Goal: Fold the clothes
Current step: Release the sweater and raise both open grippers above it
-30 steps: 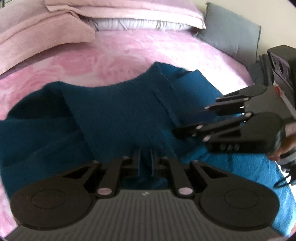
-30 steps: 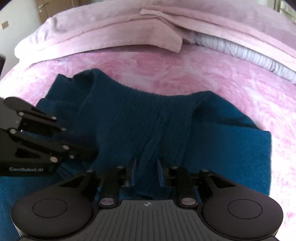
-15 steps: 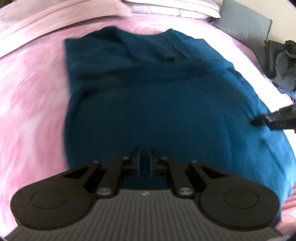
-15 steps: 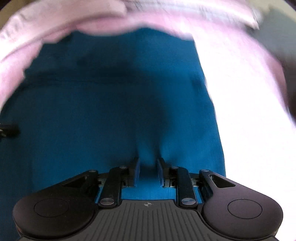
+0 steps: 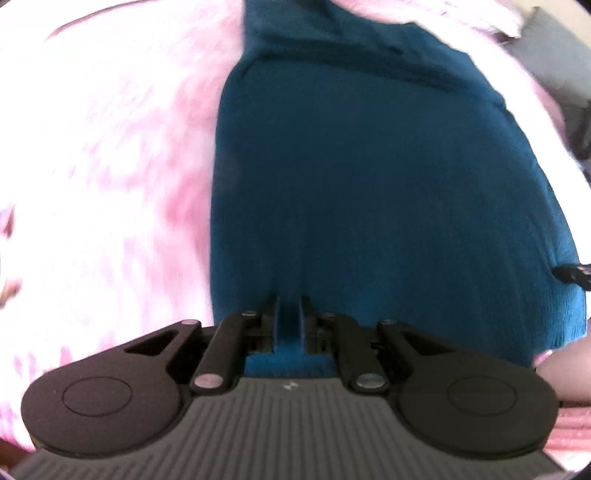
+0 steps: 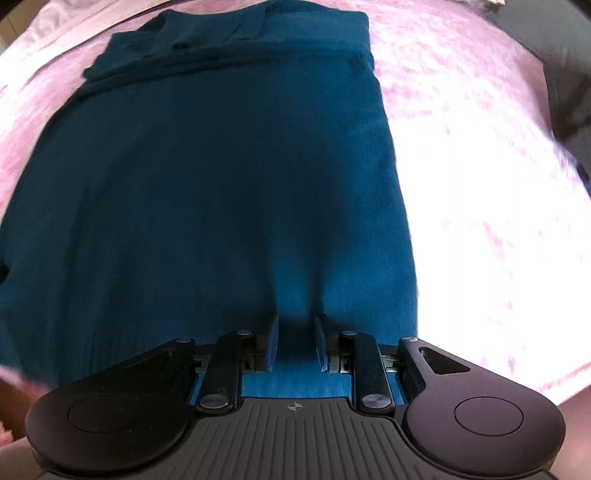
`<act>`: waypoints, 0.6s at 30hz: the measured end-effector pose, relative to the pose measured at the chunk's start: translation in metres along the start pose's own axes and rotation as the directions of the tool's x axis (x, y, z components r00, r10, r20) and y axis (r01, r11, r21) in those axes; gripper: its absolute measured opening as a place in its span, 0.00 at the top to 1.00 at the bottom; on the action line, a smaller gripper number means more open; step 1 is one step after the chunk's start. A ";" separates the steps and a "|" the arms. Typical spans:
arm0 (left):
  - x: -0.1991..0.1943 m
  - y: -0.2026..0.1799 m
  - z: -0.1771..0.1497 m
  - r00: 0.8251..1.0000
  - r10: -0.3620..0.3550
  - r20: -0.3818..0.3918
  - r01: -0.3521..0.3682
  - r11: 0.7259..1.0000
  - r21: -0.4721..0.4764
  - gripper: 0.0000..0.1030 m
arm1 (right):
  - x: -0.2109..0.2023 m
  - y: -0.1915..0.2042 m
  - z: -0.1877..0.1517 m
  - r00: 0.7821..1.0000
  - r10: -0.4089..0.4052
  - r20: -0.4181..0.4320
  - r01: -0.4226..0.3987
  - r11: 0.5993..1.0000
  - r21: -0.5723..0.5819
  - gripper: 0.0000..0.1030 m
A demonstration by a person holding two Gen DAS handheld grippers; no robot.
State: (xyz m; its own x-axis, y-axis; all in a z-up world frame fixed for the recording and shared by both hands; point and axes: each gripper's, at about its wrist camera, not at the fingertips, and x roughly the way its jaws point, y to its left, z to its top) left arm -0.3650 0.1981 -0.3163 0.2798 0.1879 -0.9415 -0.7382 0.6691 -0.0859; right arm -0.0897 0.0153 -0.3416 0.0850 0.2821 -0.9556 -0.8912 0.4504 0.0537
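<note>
A dark teal knit garment [image 5: 369,177] [image 6: 214,177] lies stretched lengthwise over the pink bed cover [image 5: 110,155]. My left gripper [image 5: 289,306] is shut on the garment's near edge, close to its left side. My right gripper [image 6: 296,325] is shut on a pinch of the same near edge, close to its right side. The cloth runs taut from both grips to the far end, where a folded-in sleeve and collar bunch up [image 6: 207,40]. The tip of the right gripper [image 5: 574,274] shows at the right edge of the left wrist view.
The pink floral bed cover [image 6: 461,140] spreads on both sides of the garment. Pale pink bedding [image 5: 424,11] lies beyond the garment's far end. Dark grey items [image 6: 554,48] sit at the far right. A hand [image 5: 565,373] shows at the lower right.
Both grippers have pulled the garment's edge back toward me, away from the pillows. The bunched cloth has drawn out flat and long, and the two grippers have spread apart.
</note>
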 end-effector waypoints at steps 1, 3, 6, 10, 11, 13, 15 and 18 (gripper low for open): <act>-0.009 -0.009 -0.007 1.000 0.010 -0.004 -0.010 1.000 -0.026 0.93 | -0.004 -0.003 -0.007 1.000 0.006 -0.021 -0.007 1.000 -0.024 0.78; -0.031 -0.030 -0.019 1.000 0.020 0.003 -0.020 0.997 -0.075 0.92 | -0.017 -0.009 -0.019 0.999 0.006 -0.050 -0.009 0.998 -0.060 0.78; -0.078 -0.069 -0.028 0.997 0.018 0.073 -0.010 0.993 -0.119 0.92 | -0.057 -0.021 -0.034 0.999 0.041 -0.005 -0.042 0.996 -0.074 0.78; -0.143 -0.115 -0.033 0.989 0.042 0.139 -0.024 0.991 -0.129 0.90 | -0.124 -0.036 -0.042 0.989 0.118 0.093 -0.113 0.992 -0.061 0.66; -0.158 -0.124 -0.035 0.986 0.054 0.157 -0.034 0.991 -0.128 0.88 | -0.137 -0.038 -0.042 0.987 0.130 0.099 -0.124 0.990 -0.065 0.56; -0.189 -0.142 -0.040 0.978 0.079 0.192 -0.055 0.990 -0.129 0.76 | -0.164 -0.040 -0.044 0.980 0.145 0.134 -0.135 0.987 -0.086 0.33; -0.211 -0.154 -0.047 0.970 0.098 0.221 -0.070 0.989 -0.129 0.75 | -0.186 -0.041 -0.047 0.974 0.148 0.174 -0.131 0.986 -0.104 0.33; -0.233 -0.169 -0.059 0.963 0.122 0.240 -0.094 0.988 -0.126 0.71 | -0.208 -0.040 -0.060 0.969 0.156 0.190 -0.138 0.985 -0.106 0.33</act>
State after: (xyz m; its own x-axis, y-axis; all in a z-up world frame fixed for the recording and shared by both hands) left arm -0.3419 -0.0008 -0.1013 0.3264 0.4351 -0.8392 -0.8329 0.5522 -0.0376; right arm -0.0982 -0.1122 -0.1625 0.0279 0.5044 -0.8630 -0.9367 0.3146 0.1537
